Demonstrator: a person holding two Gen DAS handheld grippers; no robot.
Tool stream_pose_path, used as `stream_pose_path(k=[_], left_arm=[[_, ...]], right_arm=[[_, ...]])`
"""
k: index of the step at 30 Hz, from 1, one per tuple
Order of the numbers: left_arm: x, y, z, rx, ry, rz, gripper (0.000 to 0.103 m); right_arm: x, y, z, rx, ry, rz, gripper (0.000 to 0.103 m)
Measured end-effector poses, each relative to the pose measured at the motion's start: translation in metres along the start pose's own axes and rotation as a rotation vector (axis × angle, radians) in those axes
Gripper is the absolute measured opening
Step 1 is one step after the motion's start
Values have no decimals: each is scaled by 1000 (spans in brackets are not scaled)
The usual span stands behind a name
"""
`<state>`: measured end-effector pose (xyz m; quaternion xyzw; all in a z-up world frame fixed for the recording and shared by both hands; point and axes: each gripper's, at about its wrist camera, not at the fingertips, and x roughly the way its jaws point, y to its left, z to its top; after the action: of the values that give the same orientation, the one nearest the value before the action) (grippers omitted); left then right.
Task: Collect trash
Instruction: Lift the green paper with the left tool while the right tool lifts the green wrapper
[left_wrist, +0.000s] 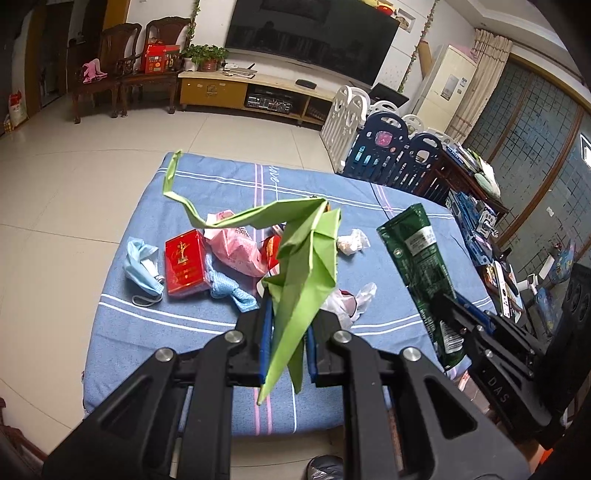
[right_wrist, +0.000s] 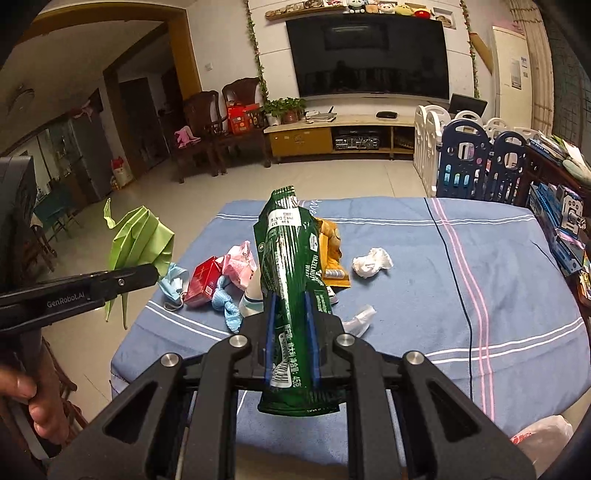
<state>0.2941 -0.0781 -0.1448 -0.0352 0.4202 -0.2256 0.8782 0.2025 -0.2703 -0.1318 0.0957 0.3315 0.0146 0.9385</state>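
My left gripper (left_wrist: 290, 321) is shut on a folded green paper (left_wrist: 310, 258) and holds it above the table's near edge; the paper also shows at the left of the right wrist view (right_wrist: 142, 240). My right gripper (right_wrist: 290, 314) is shut on a dark green snack wrapper (right_wrist: 291, 280), held upright above the table; the wrapper also shows in the left wrist view (left_wrist: 421, 269). On the blue striped tablecloth (right_wrist: 480, 295) lie a red box (left_wrist: 184, 262), a pink bag (left_wrist: 238, 249), a blue face mask (left_wrist: 142, 269), a crumpled white tissue (right_wrist: 373, 262), an orange packet (right_wrist: 332, 258) and a clear plastic scrap (right_wrist: 360, 317).
A white plastic bag (right_wrist: 543, 439) hangs below the table's near right corner. Blue and white playpen panels (right_wrist: 476, 158) and a cluttered shelf (right_wrist: 561, 221) stand to the right. Tiled floor (left_wrist: 55, 192) lies left of the table. A TV cabinet (right_wrist: 332, 138) and chairs stand at the far wall.
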Motion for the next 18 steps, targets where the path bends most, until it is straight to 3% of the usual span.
stream_pose_path(k=[18], left_arm=[[4, -2, -2, 16, 17, 15, 16]], right_arm=[[4, 2, -3, -9, 13, -1, 16]])
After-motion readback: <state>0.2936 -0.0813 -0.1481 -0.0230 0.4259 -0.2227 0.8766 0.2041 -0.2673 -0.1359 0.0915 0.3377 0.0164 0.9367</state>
